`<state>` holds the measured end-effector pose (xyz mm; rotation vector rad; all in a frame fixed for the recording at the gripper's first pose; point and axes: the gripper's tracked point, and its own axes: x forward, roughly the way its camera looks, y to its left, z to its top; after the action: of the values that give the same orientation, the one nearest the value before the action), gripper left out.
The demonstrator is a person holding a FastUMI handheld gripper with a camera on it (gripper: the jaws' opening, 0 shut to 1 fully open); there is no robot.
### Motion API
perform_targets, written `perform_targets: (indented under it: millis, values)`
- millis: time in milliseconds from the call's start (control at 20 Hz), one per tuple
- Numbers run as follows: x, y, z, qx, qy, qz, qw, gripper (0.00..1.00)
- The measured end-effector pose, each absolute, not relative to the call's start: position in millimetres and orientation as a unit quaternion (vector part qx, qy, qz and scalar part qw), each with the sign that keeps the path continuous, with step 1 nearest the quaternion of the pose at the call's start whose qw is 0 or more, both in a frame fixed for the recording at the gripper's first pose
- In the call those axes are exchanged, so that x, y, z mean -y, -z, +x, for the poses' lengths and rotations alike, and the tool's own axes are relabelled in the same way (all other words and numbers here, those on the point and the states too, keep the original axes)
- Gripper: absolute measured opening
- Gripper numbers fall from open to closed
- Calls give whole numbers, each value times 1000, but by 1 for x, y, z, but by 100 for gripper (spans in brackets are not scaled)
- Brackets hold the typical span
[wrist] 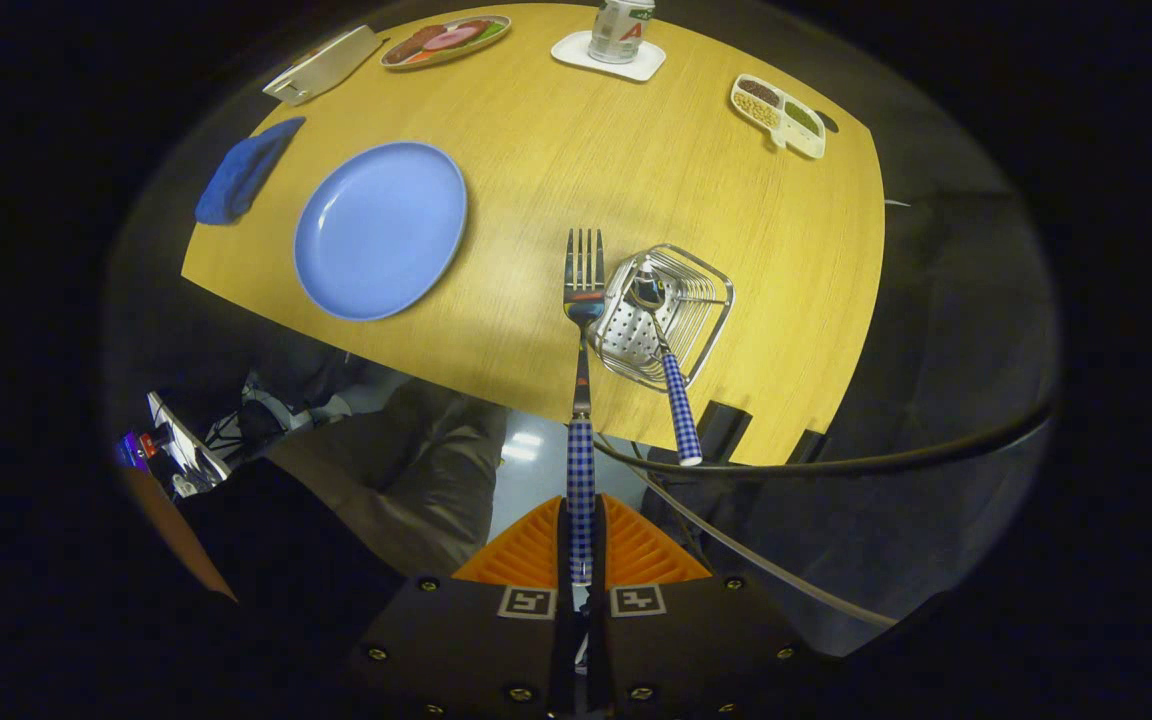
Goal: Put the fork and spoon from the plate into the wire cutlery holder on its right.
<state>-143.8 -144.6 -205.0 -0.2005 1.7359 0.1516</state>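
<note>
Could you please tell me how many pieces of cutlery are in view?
2: a checked-handled metal fork clamped in the claw, and a matching spoon standing in the wire cutlery holder.

A wooden table (576,150) with a yellowish grain carries everything. At its left sits an empty blue plate (380,229), with a folded blue cloth (239,172) beside it at the table's left edge. Toward the upper left lie a white flat box (321,65) and an oval dish of sliced food (446,41). At the top centre a can (621,28) stands on a white coaster (608,57). In the upper right rests a divided white tray of beans (778,116). Near the lower right edge stands the wire cutlery holder (664,315).
</note>
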Motion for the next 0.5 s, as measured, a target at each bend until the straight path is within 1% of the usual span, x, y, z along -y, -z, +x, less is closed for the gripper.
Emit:
perform_targets:
  millis: [300,500]
  values:
    - [181,196,-144,-795,-58,-115,592,5]
    - [188,199,-136,-819,-66,-143,551,5]
